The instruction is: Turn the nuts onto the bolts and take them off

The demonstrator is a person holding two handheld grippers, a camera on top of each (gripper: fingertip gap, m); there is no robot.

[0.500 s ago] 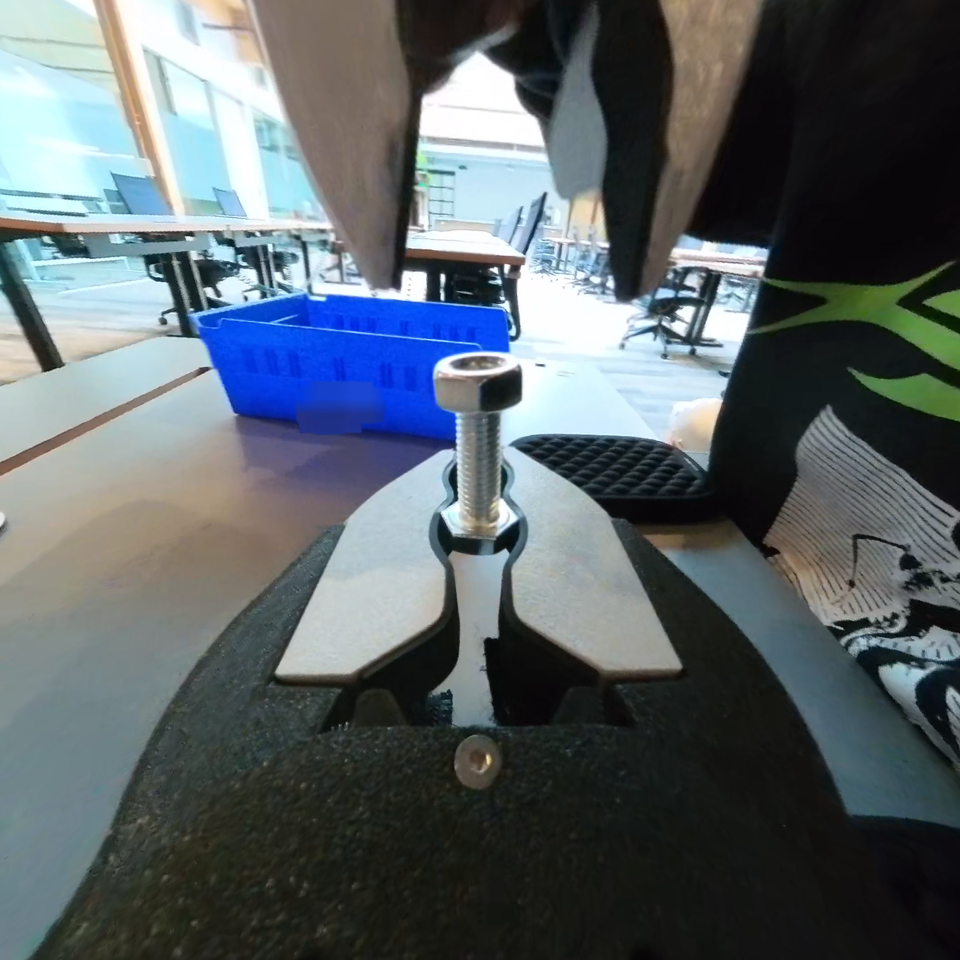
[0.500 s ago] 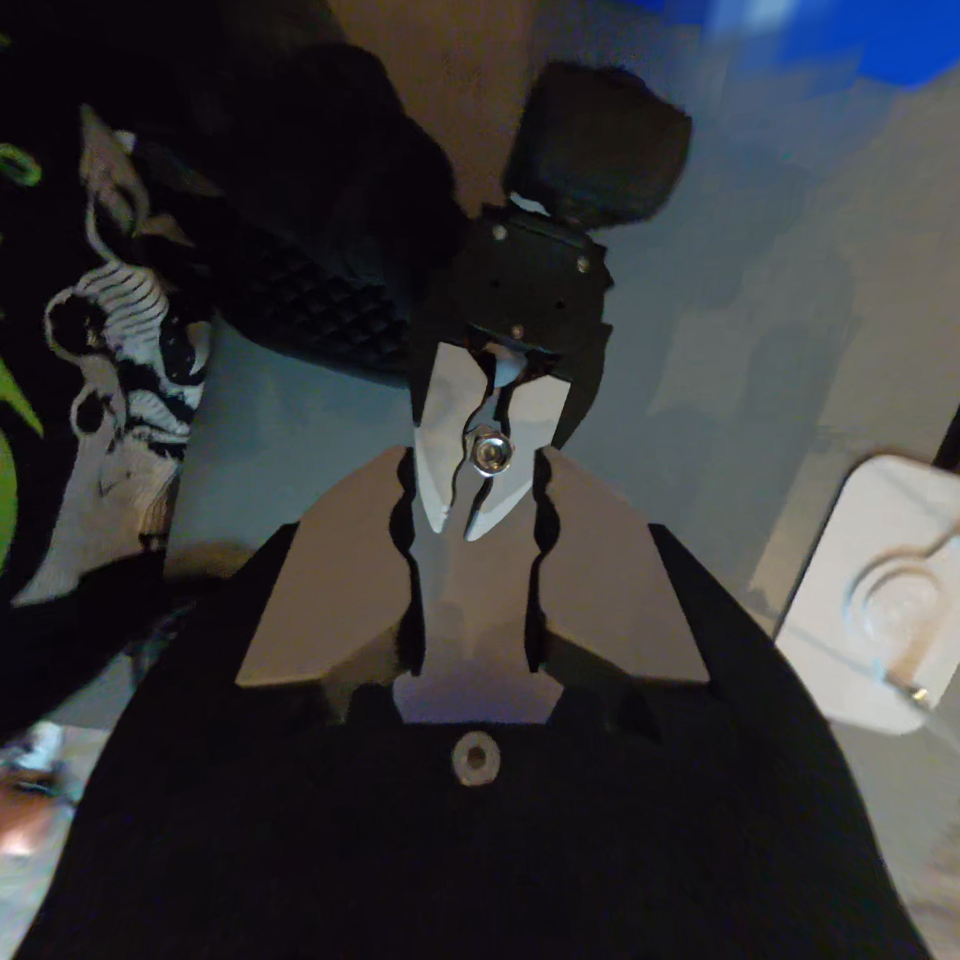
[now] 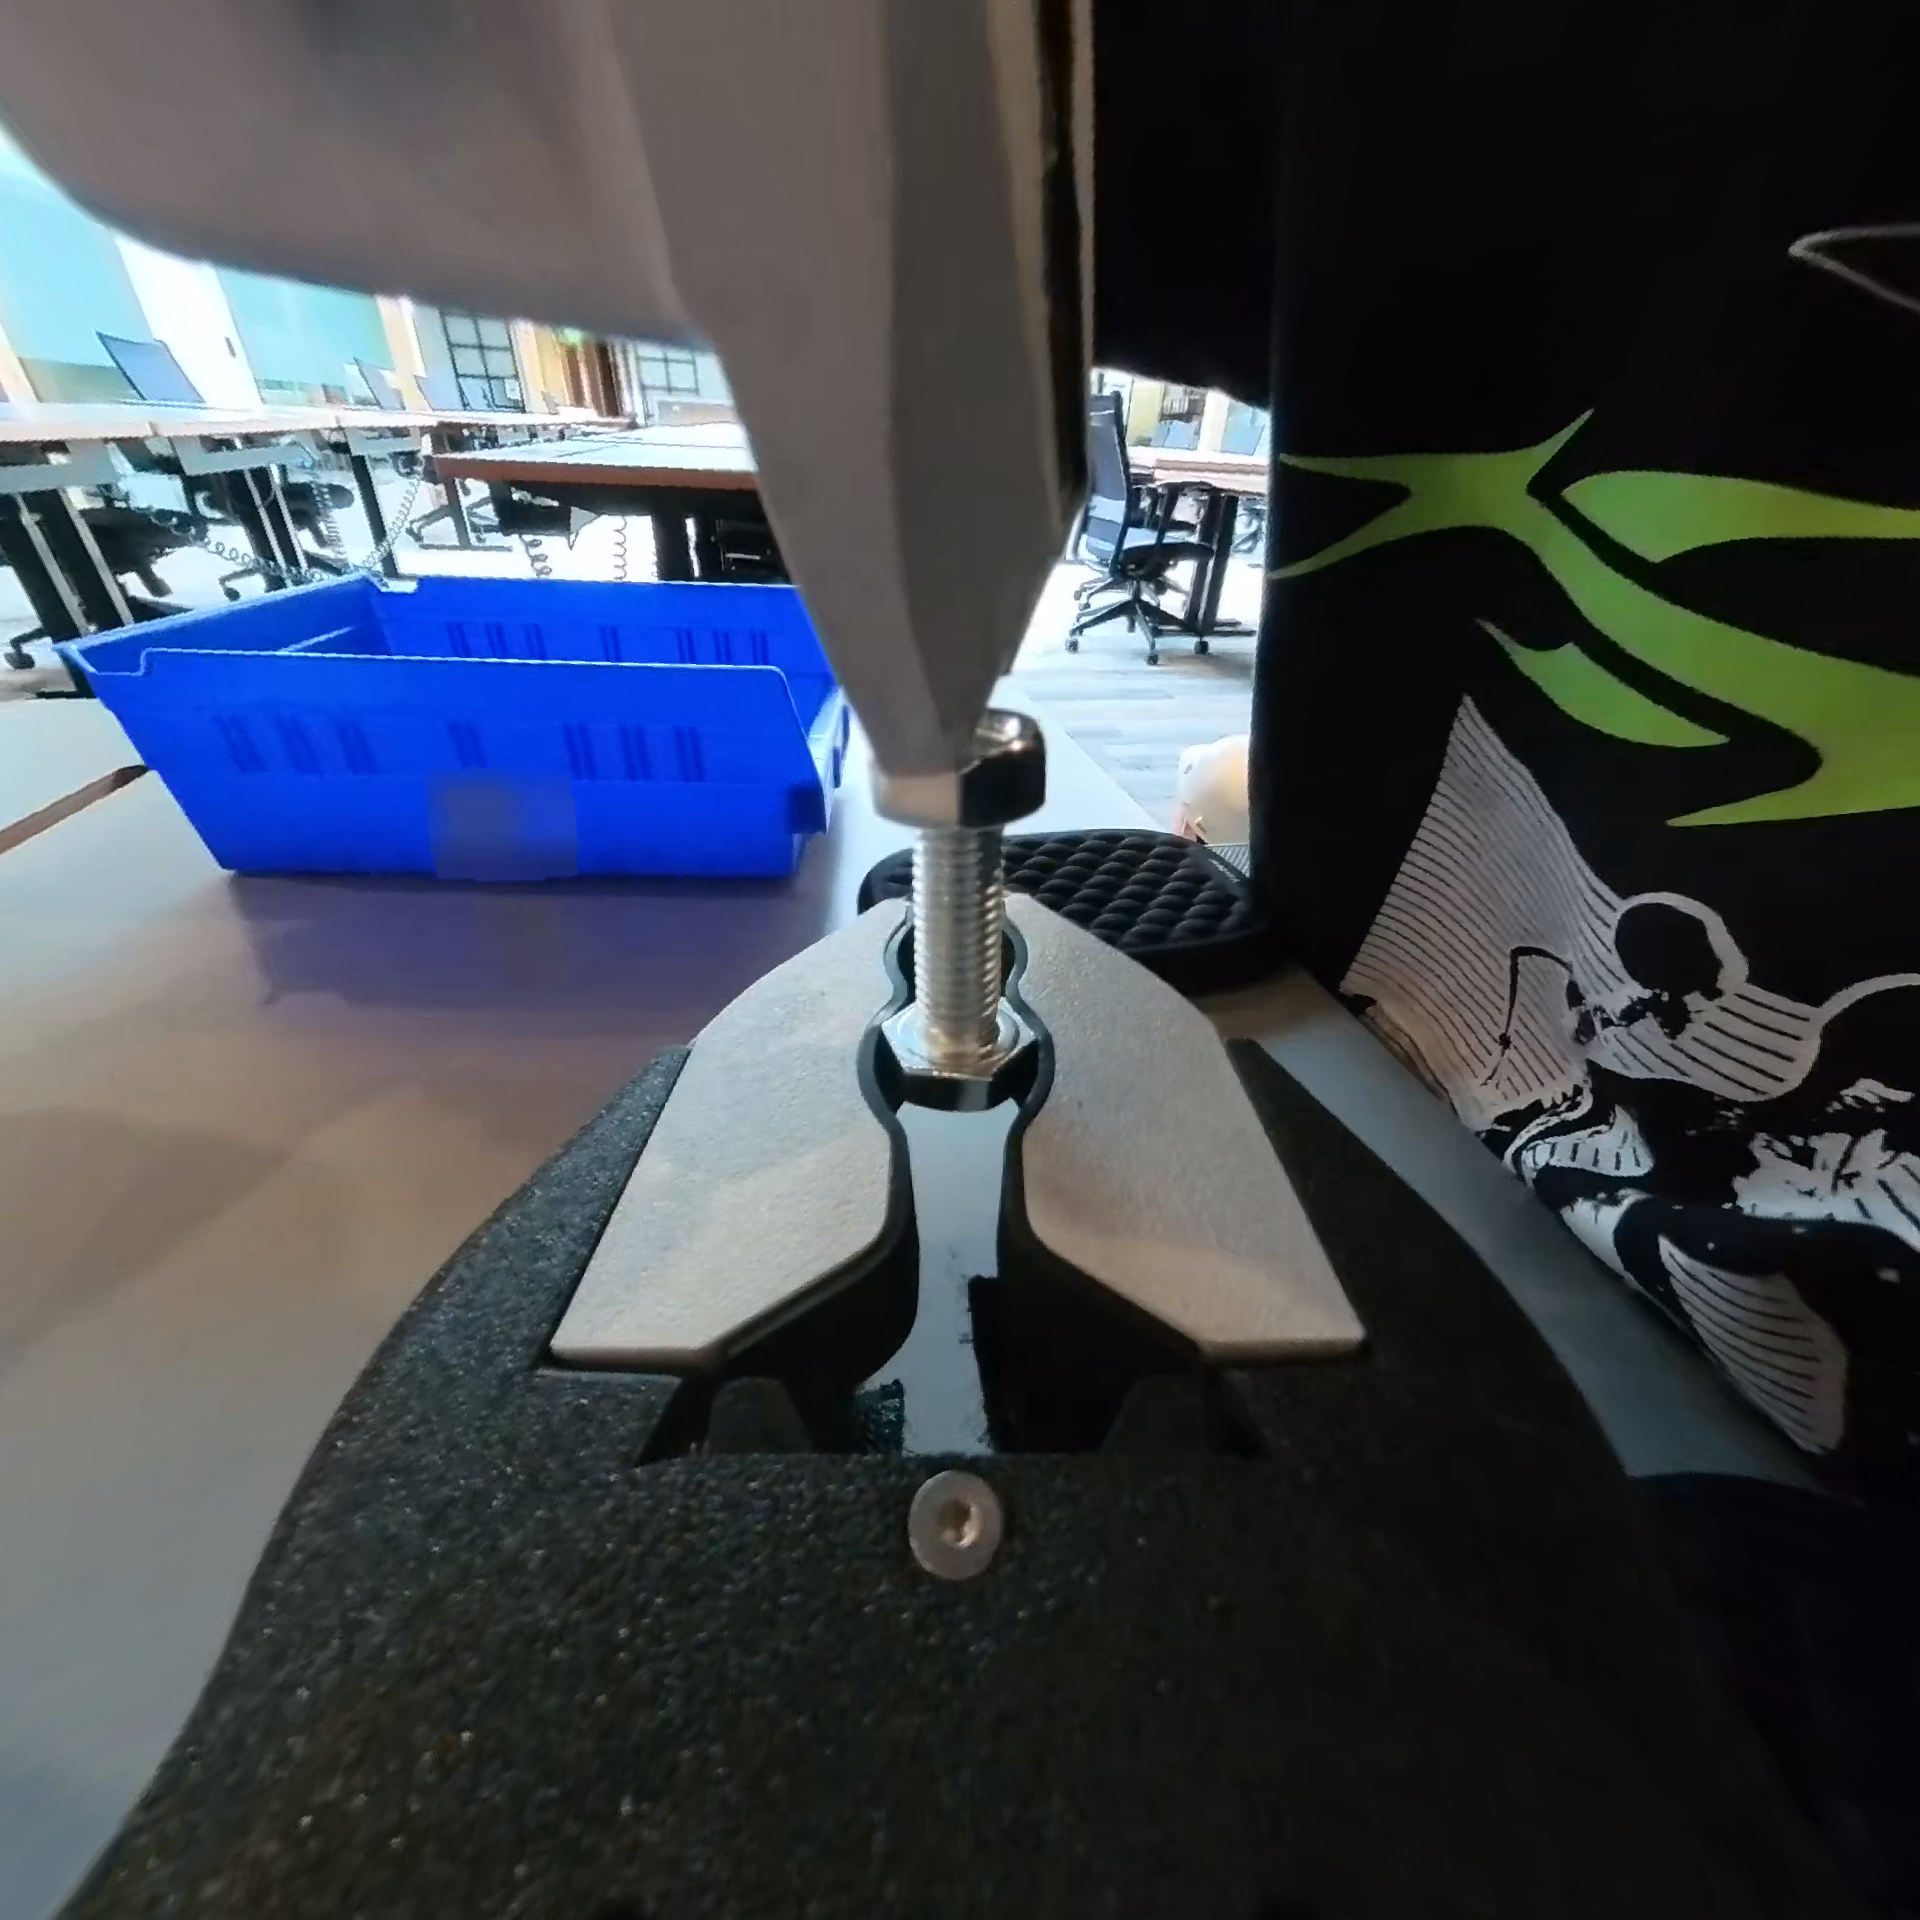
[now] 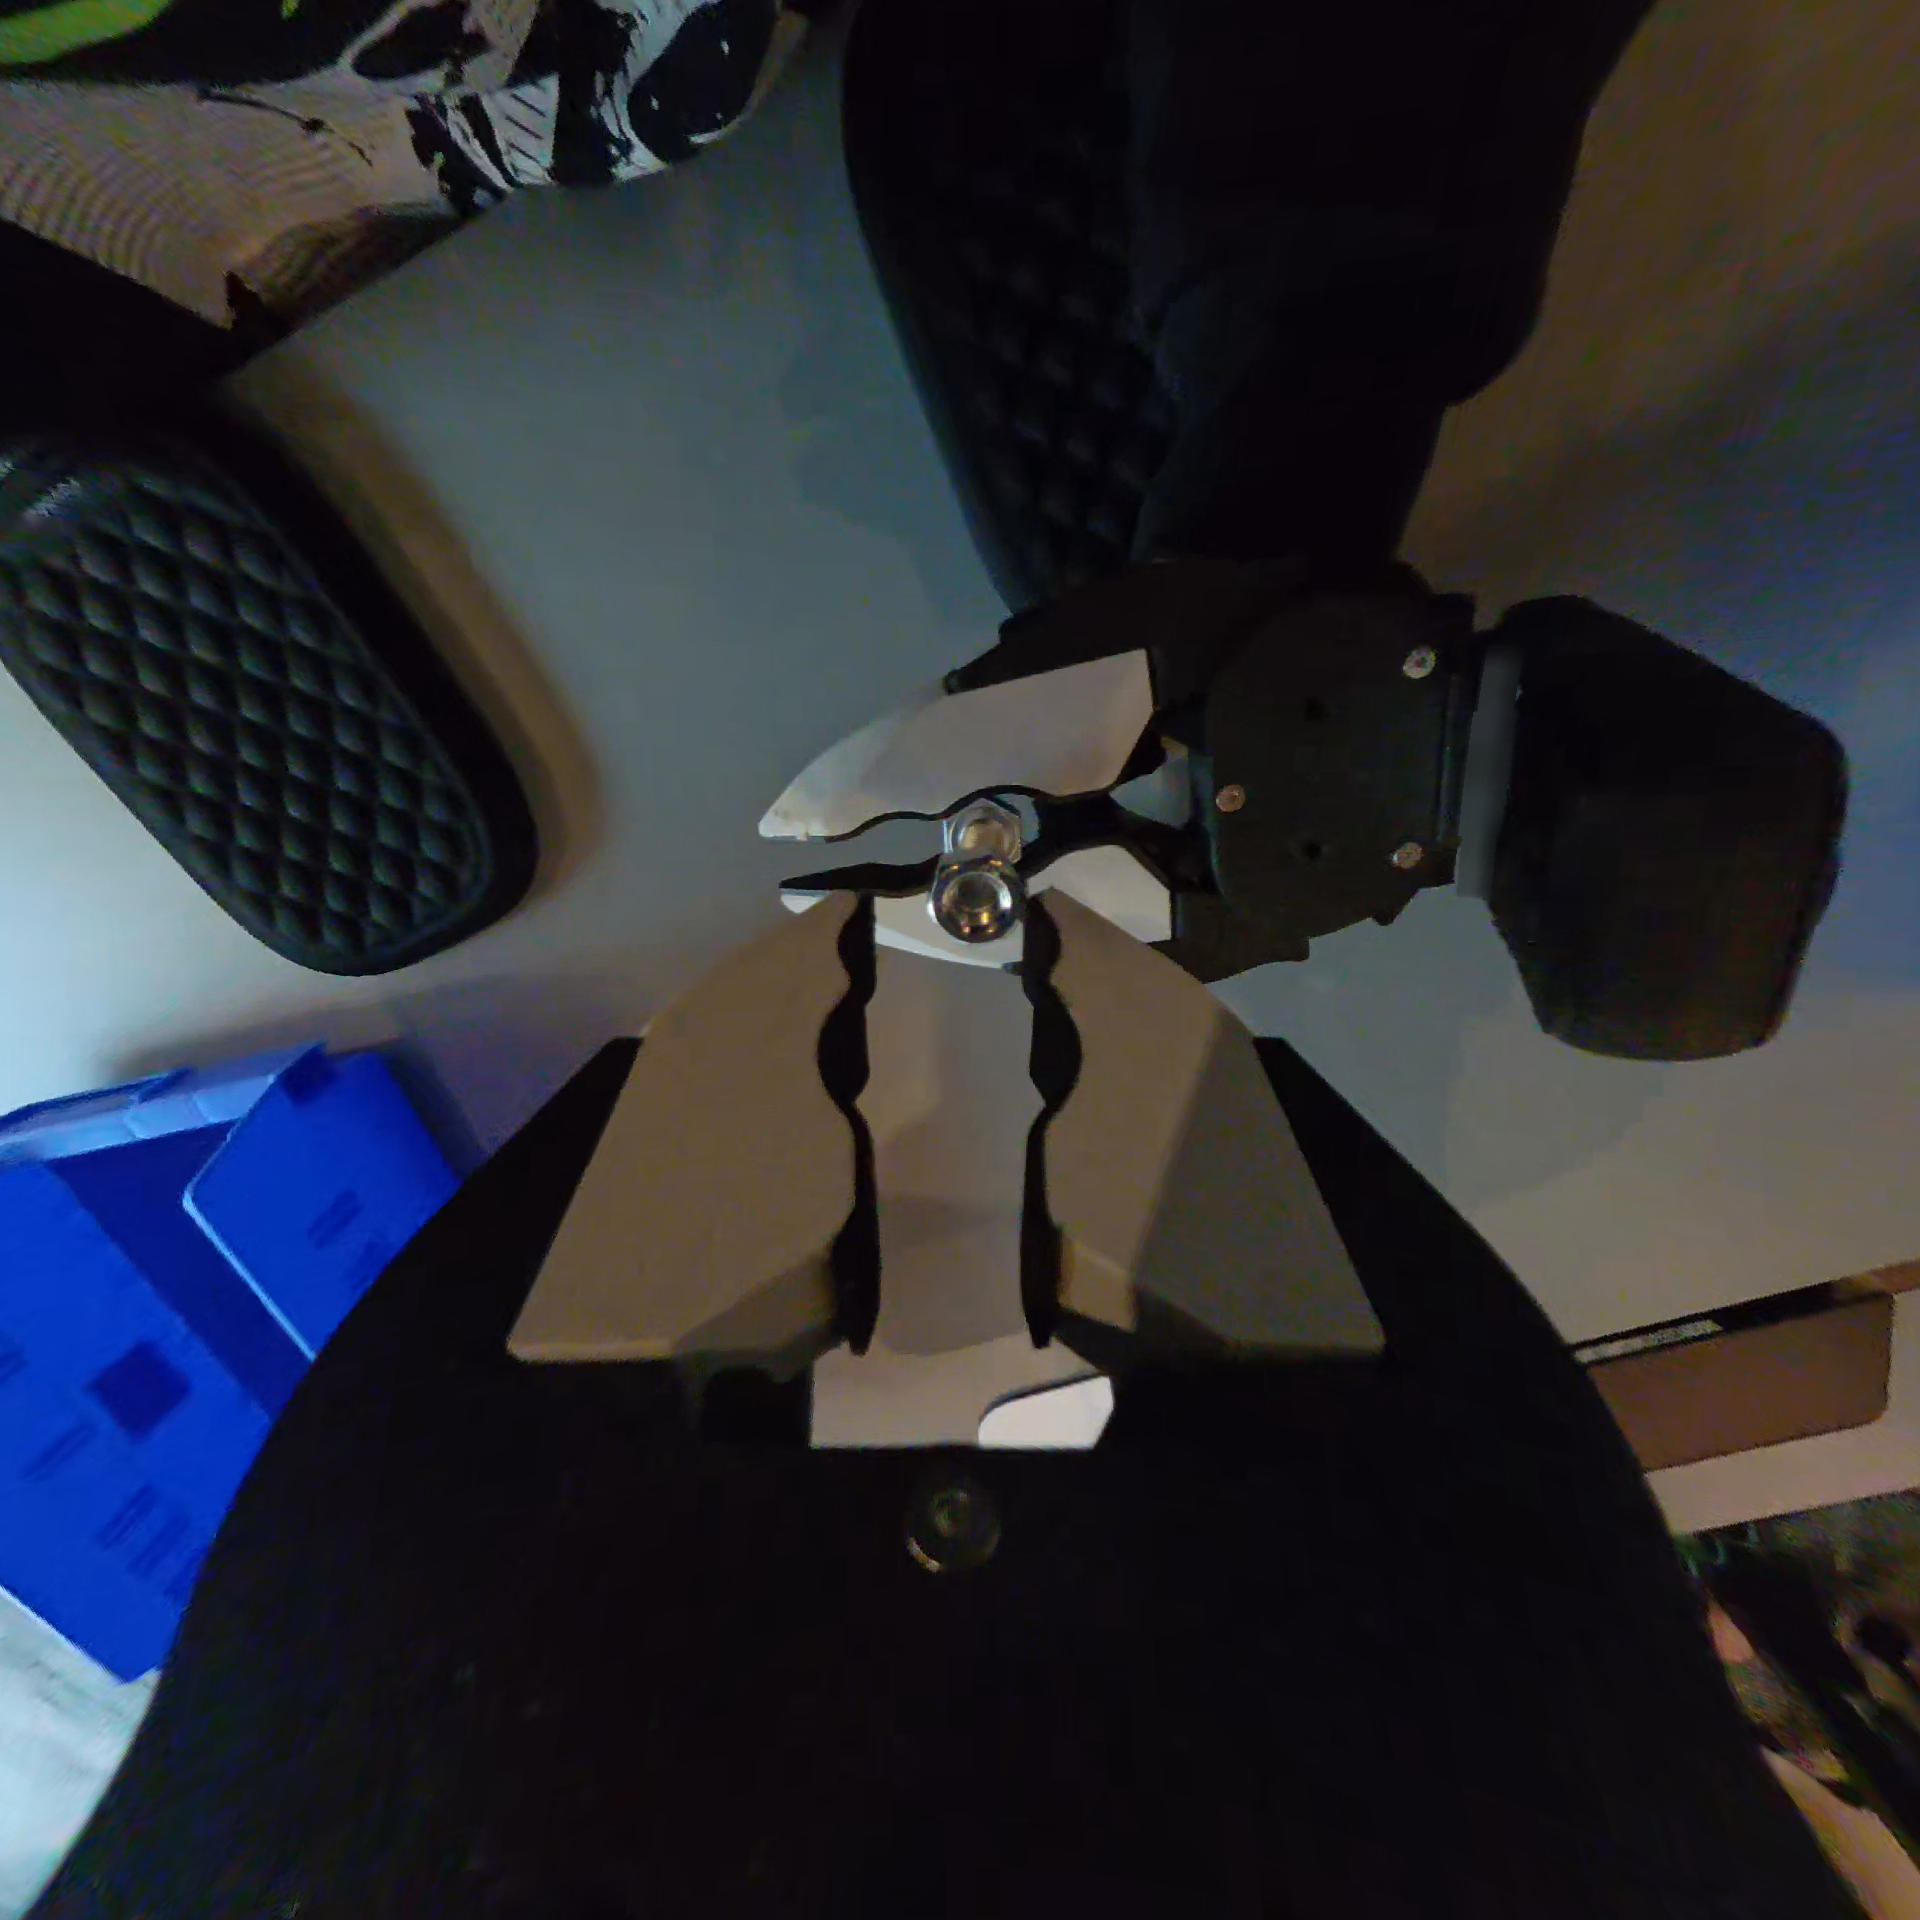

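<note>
A silver bolt (image 3: pixel 954 935) stands upright with its hex base (image 3: pixel 951 1075) clamped between the fingers of my left gripper (image 3: pixel 956 925), just above the grey table (image 3: pixel 312 1143). A silver nut (image 3: pixel 997 779) sits at the bolt's top end. My right gripper (image 3: pixel 966 748) comes straight down from above, its grey fingers closed around the nut. In the right wrist view the nut (image 4: pixel 971 899) sits between the tips of my right gripper (image 4: pixel 951 909). Below it, the left gripper (image 4: pixel 784 857) lies sideways, shut on the bolt.
A blue plastic bin (image 3: pixel 468 748) stands behind the bolt to the left; it also shows in the right wrist view (image 4: pixel 156 1299). Black textured pads (image 3: pixel 1122 894) (image 4: pixel 239 707) lie on the table. A person in a black printed shirt (image 3: pixel 1558 727) stands at the table's right edge. My hands' fingertips stand some 7 cm from each other.
My right gripper has come down from above the bolt and closed its fingers around the nut. It has also turned about a quarter turn. The left gripper still holds the bolt.
</note>
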